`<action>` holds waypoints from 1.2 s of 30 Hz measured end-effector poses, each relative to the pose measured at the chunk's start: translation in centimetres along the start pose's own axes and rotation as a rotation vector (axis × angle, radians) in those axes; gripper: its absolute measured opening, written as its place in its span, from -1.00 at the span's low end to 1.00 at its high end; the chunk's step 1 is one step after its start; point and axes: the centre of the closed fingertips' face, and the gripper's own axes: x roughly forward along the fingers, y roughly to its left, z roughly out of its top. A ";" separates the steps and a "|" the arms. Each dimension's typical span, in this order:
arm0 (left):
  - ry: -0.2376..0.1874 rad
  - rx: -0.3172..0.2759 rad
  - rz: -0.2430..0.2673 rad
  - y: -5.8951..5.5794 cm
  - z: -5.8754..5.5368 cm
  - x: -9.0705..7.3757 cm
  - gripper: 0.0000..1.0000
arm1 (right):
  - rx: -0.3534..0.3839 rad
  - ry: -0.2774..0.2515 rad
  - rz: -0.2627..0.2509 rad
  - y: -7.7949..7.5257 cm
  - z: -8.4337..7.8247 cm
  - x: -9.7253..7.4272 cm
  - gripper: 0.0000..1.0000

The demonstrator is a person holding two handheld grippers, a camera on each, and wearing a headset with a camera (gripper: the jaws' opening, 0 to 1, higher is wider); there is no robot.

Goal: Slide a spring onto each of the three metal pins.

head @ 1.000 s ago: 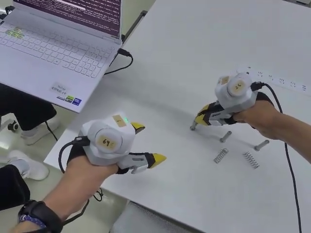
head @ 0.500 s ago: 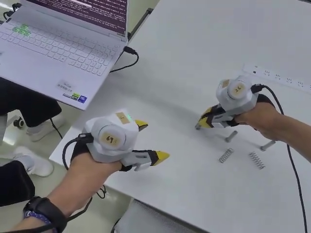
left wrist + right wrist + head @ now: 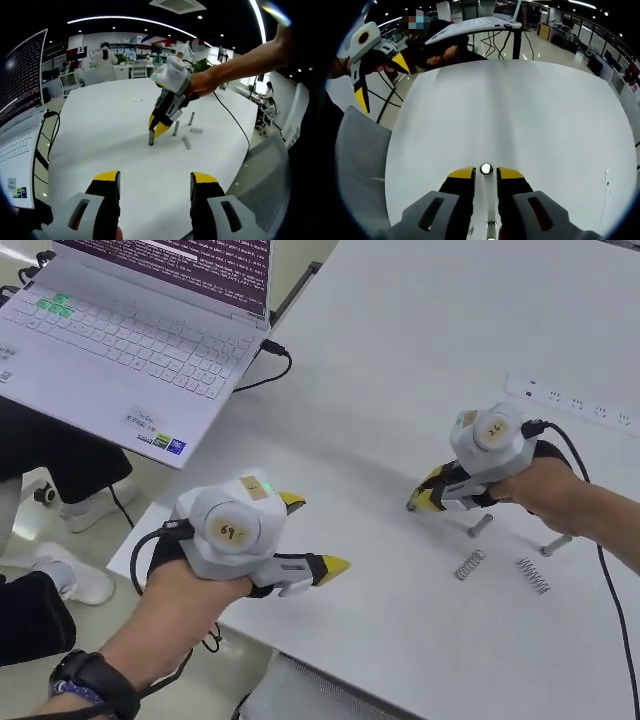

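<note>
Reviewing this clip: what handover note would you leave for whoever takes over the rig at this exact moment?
Left gripper: open, holding nothing, over the near edge of the white table.
Right gripper: jaws closed on the top of the first silver metal pin, which stands on the table and appears to carry a coil spring.
Second silver pin and third silver pin stand bare.
One loose steel coil spring and another loose spring lie flat just on the person's side of them.
Done: apparently one pin. Left: two springs onto two pins.
</note>
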 end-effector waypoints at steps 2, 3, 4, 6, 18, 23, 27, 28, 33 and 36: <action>-0.002 0.002 -0.002 -0.1 0.2 0.0 0.03 | 0.003 -0.004 -0.005 0.0 0.0 -0.3 -0.67; -0.003 0.004 -0.003 -0.1 0.2 0.0 0.03 | 0.005 -0.006 -0.009 0.0 0.0 -0.5 -0.65; -0.004 0.007 -0.004 -0.2 0.3 0.1 0.03 | 0.007 -0.007 -0.014 -0.1 0.0 -0.6 -0.63; -0.005 0.009 -0.006 -0.2 0.4 0.1 0.03 | 0.010 -0.010 -0.020 -0.1 0.0 -0.8 -0.60; -0.022 0.011 -0.004 -0.6 1.3 -0.1 0.04 | 0.071 -0.100 -0.081 0.1 -0.1 -3.1 -0.46; -0.022 0.019 -0.009 -0.8 1.3 -0.2 0.04 | 0.091 -0.130 -0.097 0.2 -0.1 -3.8 -0.42; -0.025 0.021 -0.008 -0.9 1.4 -0.3 0.04 | 0.114 -0.156 -0.119 0.4 -0.4 -4.6 -0.40; -0.026 0.023 -0.007 -0.9 1.5 -0.4 0.04 | 0.119 -0.160 -0.121 0.4 -0.5 -4.7 -0.39; -0.027 0.025 -0.010 -1.0 1.6 -0.5 0.04 | 0.143 -0.180 -0.142 0.9 -1.0 -5.7 -0.37; -0.030 0.028 -0.011 -1.2 1.7 -0.6 0.03 | 0.163 -0.200 -0.156 1.2 -1.1 -6.3 -0.34</action>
